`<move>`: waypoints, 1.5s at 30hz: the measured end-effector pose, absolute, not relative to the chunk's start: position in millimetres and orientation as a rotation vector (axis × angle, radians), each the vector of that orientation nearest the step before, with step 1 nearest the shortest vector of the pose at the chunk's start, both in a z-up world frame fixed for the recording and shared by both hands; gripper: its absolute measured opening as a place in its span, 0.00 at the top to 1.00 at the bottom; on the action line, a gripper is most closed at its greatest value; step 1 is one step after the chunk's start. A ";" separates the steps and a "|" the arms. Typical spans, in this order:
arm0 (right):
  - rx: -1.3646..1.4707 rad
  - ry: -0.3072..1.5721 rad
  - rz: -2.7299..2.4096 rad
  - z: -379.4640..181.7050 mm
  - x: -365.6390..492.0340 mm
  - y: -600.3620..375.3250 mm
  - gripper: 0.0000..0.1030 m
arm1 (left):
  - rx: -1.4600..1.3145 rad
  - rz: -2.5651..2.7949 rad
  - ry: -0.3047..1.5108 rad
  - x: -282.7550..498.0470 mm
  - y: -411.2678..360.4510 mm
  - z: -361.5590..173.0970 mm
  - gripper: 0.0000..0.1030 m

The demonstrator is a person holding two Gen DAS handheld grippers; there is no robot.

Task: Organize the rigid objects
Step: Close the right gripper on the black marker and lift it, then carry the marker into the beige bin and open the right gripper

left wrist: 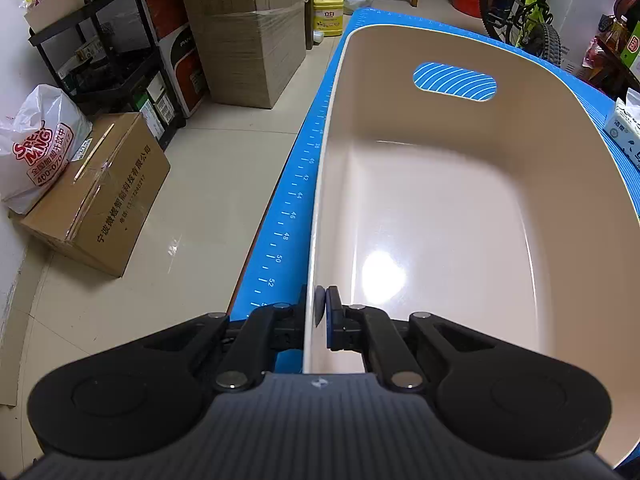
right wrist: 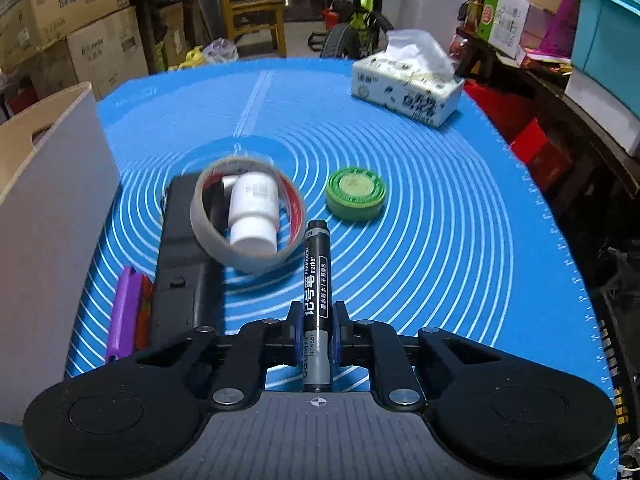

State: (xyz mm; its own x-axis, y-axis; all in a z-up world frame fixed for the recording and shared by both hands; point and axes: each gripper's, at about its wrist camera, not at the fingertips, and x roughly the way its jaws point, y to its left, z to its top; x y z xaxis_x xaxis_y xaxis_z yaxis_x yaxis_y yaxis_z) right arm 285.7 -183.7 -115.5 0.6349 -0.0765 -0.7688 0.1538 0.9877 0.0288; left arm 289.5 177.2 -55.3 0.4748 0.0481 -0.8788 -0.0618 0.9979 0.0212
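My left gripper (left wrist: 318,308) is shut on the near left rim of a beige plastic bin (left wrist: 440,216), which is empty inside and sits on the blue mat (left wrist: 280,240). My right gripper (right wrist: 318,326) is shut on a black permanent marker (right wrist: 317,272) that points forward above the mat (right wrist: 440,220). Ahead on the mat lie a tape roll (right wrist: 244,216) with a white bottle (right wrist: 254,210) inside it, a green round tin (right wrist: 356,194), a black flat device (right wrist: 184,264) and a purple object (right wrist: 124,312). The bin's outer wall (right wrist: 48,208) stands at the left.
A tissue pack (right wrist: 408,84) sits at the mat's far right and shows in the left wrist view (left wrist: 624,128). Cardboard boxes (left wrist: 100,196), a black shelf (left wrist: 112,52), a yellow jug (left wrist: 329,10) and a bicycle (left wrist: 520,8) stand on the floor around the table.
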 end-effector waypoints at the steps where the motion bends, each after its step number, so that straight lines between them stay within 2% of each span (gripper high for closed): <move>1: 0.100 0.858 -0.132 -110.0 283.8 -184.0 0.76 | -0.014 0.067 1.074 289.4 176.9 -55.2 0.93; 12: 0.086 0.634 0.006 -18.9 285.4 -147.1 0.76 | -0.013 0.067 1.076 289.3 176.9 -55.4 0.93; 19: 0.064 0.583 0.155 10.7 307.3 -94.2 0.76 | -0.012 0.066 1.077 289.0 176.0 -55.3 0.93; 26: 0.007 0.616 0.252 1.2 325.8 -34.7 0.76 | -0.011 0.066 1.086 287.0 175.4 -57.1 0.93; 34: -0.123 0.768 0.327 -40.2 342.4 29.0 0.76 | -0.002 0.061 1.085 286.8 175.9 -56.3 0.93; 45: -0.184 0.990 0.349 -76.3 355.1 53.5 0.76 | -0.002 0.051 1.083 286.3 176.4 -55.3 0.94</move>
